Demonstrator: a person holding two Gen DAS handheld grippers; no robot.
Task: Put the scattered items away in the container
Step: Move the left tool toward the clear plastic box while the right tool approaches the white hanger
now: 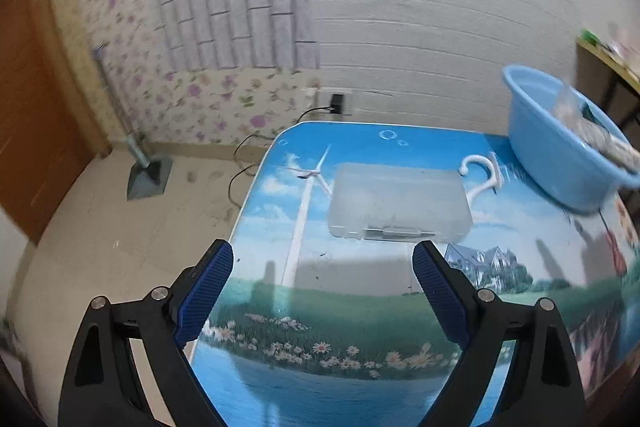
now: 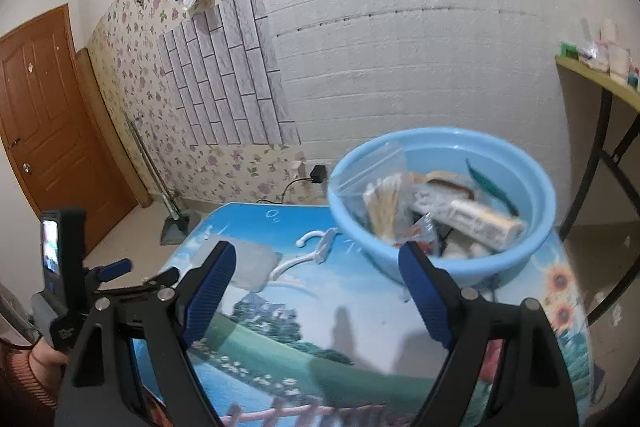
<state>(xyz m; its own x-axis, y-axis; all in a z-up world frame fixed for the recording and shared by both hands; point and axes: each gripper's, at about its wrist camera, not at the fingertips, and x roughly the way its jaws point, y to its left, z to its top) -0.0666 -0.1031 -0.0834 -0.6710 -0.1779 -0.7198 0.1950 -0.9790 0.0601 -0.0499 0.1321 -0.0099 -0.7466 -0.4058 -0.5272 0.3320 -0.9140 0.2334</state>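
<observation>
White brick wall and floral wallpaper behind a surface (image 1: 360,307) covered in a landscape print. What's left out is a clear plastic case (image 1: 400,203), lying flat mid-surface with its latch facing the left hand-held gripper (image 1: 324,291), whose jaws are wide and empty, lined up on it. A white hanger (image 1: 482,173) sits just beside the case. The blue basin (image 2: 460,267) is already full of packets. The right hand-held gripper (image 2: 316,291) is also wide, holding nothing. Nothing blocks the case.

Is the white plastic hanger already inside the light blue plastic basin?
No, the white plastic hanger lies on the printed tabletop beside the light blue plastic basin, not in it.
</observation>
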